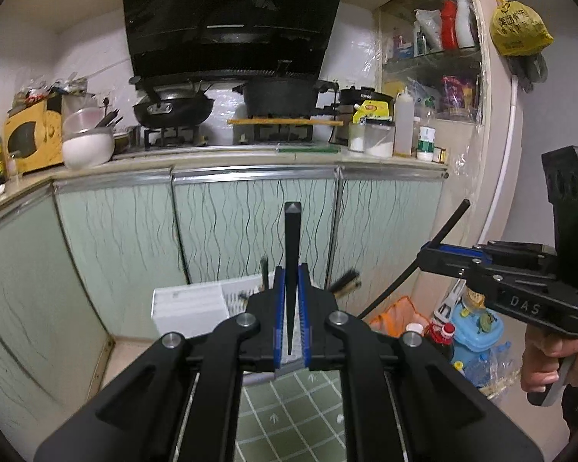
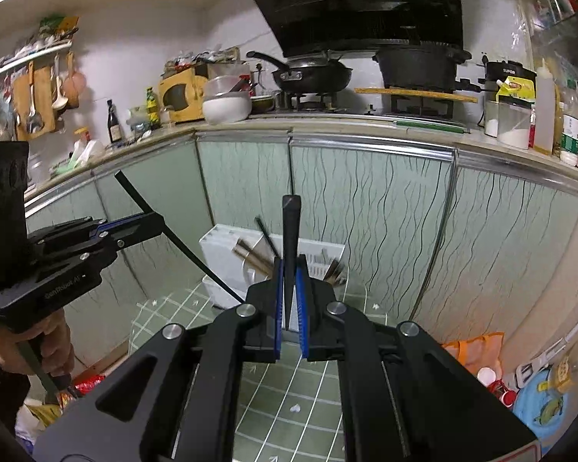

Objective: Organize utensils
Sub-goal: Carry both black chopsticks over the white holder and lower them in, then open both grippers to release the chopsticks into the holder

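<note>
While level side by side, left tongs [image 1: 290,288] clamp black chopstick [image 1: 291,254], right tongs [image 2: 289,281] likewise.

Each gripper is matt black plastic with blue ribbed pads on its jaws and bright metal pivot pins, and each clamps a matt black chopstick [image 1: 290,269] that looks like smooth plastic. The utensil holder [image 2: 227,250] is white slotted plastic holding brown wooden-looking chopsticks [image 2: 256,260]. The cabinet doors [image 1: 227,223] are glossy pale green with shiny metal trim, the range hood [image 1: 231,15] glossy black.

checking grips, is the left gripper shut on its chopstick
Shut: the left gripper has both blue pads pressed against the black chopstick.
</note>
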Demonstrator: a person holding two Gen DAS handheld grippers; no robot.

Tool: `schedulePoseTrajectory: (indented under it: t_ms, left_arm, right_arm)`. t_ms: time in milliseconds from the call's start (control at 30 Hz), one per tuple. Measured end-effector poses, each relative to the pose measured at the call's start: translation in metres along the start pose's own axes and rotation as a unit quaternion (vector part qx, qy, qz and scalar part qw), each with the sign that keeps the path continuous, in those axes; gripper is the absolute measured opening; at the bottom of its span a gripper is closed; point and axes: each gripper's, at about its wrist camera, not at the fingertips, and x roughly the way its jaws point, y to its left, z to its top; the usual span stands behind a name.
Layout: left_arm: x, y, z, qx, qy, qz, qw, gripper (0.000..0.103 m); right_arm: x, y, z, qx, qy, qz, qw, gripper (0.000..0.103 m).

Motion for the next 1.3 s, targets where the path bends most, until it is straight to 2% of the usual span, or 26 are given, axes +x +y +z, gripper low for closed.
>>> schedulePoseTrajectory:
  t_ms: [200,567,967,1000,1033,1067,1100,1133,1167,1300]
  left_arm:
    - [0.026,-0.001,0.023,-0.001,-0.006,-0.010,0.9999,0.006]
    - [0.082,0.009,0.032,0.000,0.006,-0.007,1.0000,0.006]
    - [0.135,0.032,0.010,-0.002,0.045,0.002,0.9990,0.007]
    - [0.139,0.034,0.007,-0.003,0.050,0.005,0.9987,0.010]
    - [0.140,0.036,0.003,-0.005,0.048,0.007,0.9988,0.035]
    - [0.139,0.038,0.001,-0.006,0.045,0.015,0.9988,0.053]
    - [0.137,0.040,-0.001,-0.008,0.038,0.027,0.9989,0.092]
    - [0.130,0.043,-0.003,-0.010,0.018,0.039,0.9990,0.098]
    - [0.126,0.045,-0.003,-0.012,0.011,0.031,0.9994,0.098]
    - [0.118,0.048,-0.005,-0.007,0.016,0.039,0.9991,0.098]
  right_arm:
    - [0.008,-0.015,0.021,0.009,-0.009,-0.006,1.000,0.006]
    - [0.051,-0.035,0.050,0.008,-0.005,-0.010,1.000,0.006]
    - [0.121,-0.056,0.031,0.005,0.035,0.002,0.999,0.006]
    - [0.129,-0.058,0.028,0.008,0.046,0.001,0.999,0.009]
    - [0.133,-0.059,0.025,0.011,0.055,0.006,0.998,0.013]
    - [0.137,-0.061,0.023,0.014,0.062,0.010,0.998,0.035]
    - [0.138,-0.062,0.020,0.013,0.061,0.003,0.998,0.063]
    - [0.135,-0.063,0.017,0.008,0.048,-0.019,0.999,0.071]
    - [0.132,-0.064,0.016,0.007,0.040,-0.023,0.999,0.075]
    - [0.116,-0.064,0.013,0.007,0.017,-0.026,0.999,0.092]
